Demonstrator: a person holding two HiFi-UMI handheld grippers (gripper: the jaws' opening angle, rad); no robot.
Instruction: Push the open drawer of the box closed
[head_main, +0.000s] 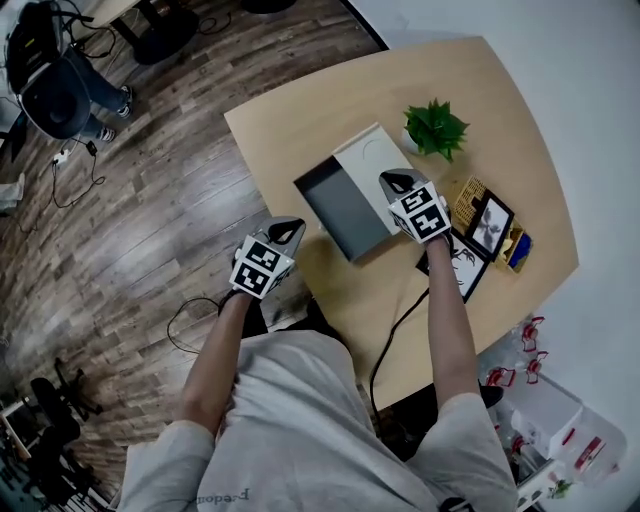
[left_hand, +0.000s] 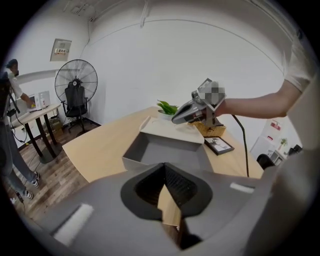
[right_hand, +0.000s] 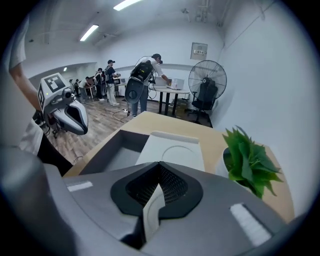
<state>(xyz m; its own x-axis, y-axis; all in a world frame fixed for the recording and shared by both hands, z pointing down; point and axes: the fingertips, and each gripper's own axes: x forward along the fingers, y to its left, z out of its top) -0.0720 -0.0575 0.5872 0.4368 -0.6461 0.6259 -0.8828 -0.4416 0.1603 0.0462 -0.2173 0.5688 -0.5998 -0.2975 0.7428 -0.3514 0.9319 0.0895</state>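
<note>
A white box (head_main: 372, 158) lies on the wooden table (head_main: 300, 120), and its grey drawer (head_main: 345, 208) stands pulled out toward the table's front left edge and is empty. My left gripper (head_main: 289, 233) hovers off the drawer's open end by the table edge, jaws shut with nothing between them. In the left gripper view the drawer (left_hand: 160, 150) lies straight ahead of the left gripper (left_hand: 167, 200). My right gripper (head_main: 396, 181) is over the box's right side, also shut and empty. The right gripper view shows the box top (right_hand: 172, 147) just ahead of the right gripper (right_hand: 155, 200).
A potted green plant (head_main: 435, 128) stands behind the box. A wicker basket (head_main: 468, 200) and picture frames (head_main: 490, 225) lie to its right. A black cable (head_main: 395, 335) runs down off the table. A standing fan (left_hand: 76, 82) and people at desks (right_hand: 145, 85) are farther off.
</note>
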